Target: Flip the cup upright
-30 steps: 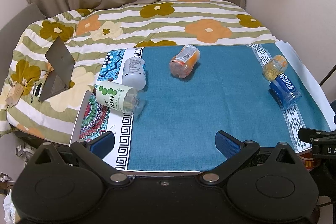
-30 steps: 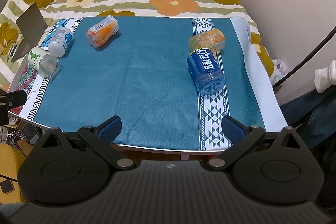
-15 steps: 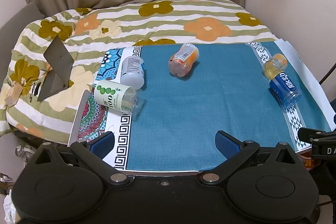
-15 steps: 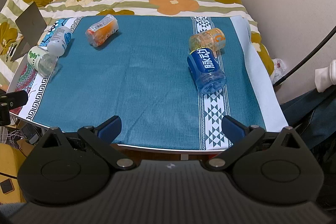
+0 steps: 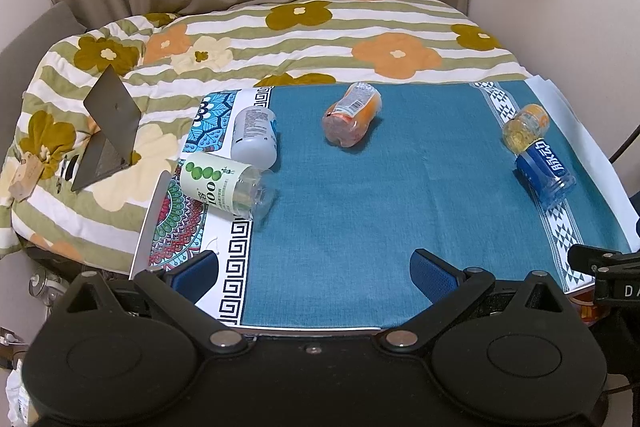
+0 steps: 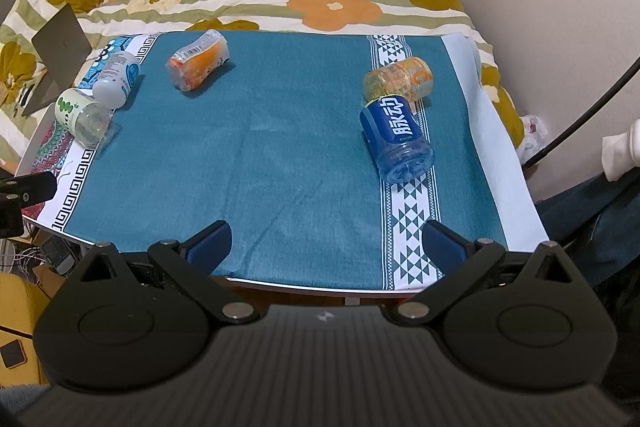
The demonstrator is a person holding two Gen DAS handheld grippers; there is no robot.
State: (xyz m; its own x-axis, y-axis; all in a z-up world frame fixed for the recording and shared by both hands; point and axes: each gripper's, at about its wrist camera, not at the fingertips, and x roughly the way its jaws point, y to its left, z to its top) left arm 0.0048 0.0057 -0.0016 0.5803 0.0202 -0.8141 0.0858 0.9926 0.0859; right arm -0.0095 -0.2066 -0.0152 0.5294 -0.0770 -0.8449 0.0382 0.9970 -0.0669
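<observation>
Several cut-bottle cups lie on their sides on a teal cloth. At the left lie a green-label cup and a white cup. An orange cup lies at the far middle. At the right a blue cup touches a yellow-orange cup. My left gripper and right gripper are both open and empty, over the table's near edge, far from every cup.
The table abuts a bed with a flowered quilt. A grey laptop stands open on the quilt at the left. A wall and a black cable are on the right. Clutter lies on the floor at the lower left.
Both views have shifted slightly; the cups appear a touch higher in frame. No cup has moved and both grippers remain open.
</observation>
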